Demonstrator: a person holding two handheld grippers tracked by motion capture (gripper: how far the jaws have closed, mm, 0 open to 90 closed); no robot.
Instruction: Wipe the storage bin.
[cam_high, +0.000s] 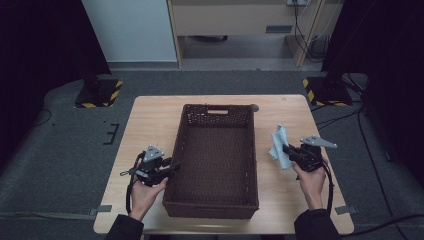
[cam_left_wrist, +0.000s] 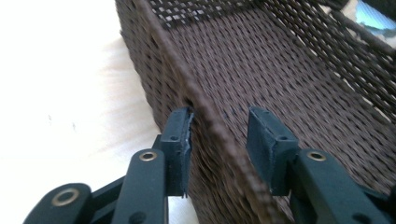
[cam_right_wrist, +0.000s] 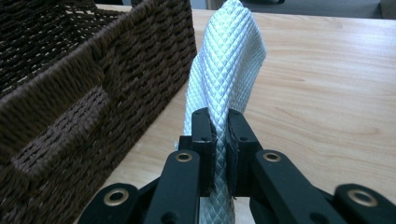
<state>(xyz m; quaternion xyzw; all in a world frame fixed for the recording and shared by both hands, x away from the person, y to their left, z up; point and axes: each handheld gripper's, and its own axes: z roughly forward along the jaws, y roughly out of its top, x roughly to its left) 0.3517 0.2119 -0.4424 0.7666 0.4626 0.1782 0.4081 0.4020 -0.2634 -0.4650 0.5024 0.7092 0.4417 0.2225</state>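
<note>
Two tools: right tool (cam_right_wrist: 220, 140) clenched on cloth (cam_right_wrist: 229, 60), best lifted clear over basket (cam_high: 216, 155) rim before dropping; left tool (cam_left_wrist: 218, 140) released, straddling that rim.

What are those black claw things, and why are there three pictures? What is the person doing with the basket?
A person sits at a wooden table and holds a squeeze tool, called a gripper, in each hand. Each one has two black jaws, like big tweezers.

One picture is taken from above. The other two come from small cameras that ride on the grippers and look along their jaws.

On the table stands a brown woven basket. The left gripper has its jaws on either side of the basket's wall. One pad is against the outside and the other stands off inside, so it is not squeezing.

The right gripper pinches a pale blue cloth and holds it up beside the basket.
</note>
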